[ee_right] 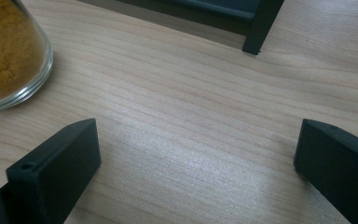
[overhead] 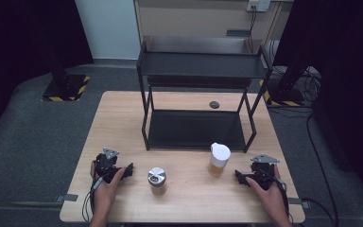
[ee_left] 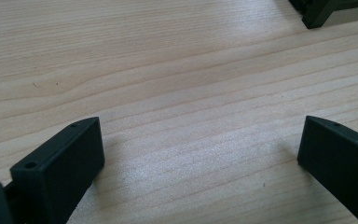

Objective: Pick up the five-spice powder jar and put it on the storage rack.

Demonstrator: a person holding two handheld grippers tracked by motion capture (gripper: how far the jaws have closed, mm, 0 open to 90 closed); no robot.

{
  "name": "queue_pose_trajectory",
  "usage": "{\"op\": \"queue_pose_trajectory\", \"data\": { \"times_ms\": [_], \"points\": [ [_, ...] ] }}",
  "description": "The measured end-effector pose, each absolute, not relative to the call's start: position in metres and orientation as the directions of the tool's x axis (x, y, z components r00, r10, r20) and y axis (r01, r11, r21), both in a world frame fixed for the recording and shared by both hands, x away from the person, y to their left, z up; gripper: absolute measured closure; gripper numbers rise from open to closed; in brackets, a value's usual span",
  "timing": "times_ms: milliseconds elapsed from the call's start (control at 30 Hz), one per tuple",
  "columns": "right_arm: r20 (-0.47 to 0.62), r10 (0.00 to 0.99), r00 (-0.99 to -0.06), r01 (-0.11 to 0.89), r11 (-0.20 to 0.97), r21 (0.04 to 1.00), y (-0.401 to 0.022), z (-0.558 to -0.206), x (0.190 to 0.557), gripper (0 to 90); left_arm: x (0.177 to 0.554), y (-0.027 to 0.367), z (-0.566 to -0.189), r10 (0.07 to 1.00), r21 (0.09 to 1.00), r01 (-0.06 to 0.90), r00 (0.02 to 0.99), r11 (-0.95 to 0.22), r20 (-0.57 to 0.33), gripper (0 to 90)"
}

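1. Glass jar of orange-brown powder with a white lid (overhead: 219,159): stands upright on the pale wooden table (overhead: 123,118), just in front of the rack's right front leg, near my right gripper (overhead: 239,176). I can read no label or writing on it.
2. Short glass jar with a shiny metal lid (overhead: 157,180): upright near the table's front edge, between the two grippers; no legible writing.
3. Left gripper (overhead: 129,169): I hold it low over the table, jaws spread wide with bare wood between them.
4. Right gripper: low over the table, jaws spread wide, nothing between them; the powder jar's base (ee_right: 9,56) sits just beyond its left jaw in the right gripper view.
5. Black two-shelf metal rack (overhead: 198,66): stands behind both jars, shelves bare.
6. Small dark round disc (overhead: 214,104): set in the tabletop behind the rack.
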State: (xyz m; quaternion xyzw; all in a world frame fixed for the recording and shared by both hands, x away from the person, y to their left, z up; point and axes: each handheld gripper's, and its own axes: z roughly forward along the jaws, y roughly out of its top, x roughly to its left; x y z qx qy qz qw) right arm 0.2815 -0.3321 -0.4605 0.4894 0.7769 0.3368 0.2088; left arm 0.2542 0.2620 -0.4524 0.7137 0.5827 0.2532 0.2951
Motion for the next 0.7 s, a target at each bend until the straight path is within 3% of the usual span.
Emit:
{"op": "queue_pose_trajectory", "data": {
  "times_ms": [700],
  "points": [
    [0.005, 0.901, -0.434, 0.620, 0.294, 0.728, -0.3321, -0.4605, 0.2814, 1.4, 0.2524, 0.2645, -0.4520, 0.982, 0.724, 0.676, 0.189, -0.137, 0.009, 1.7]
  ]
}}
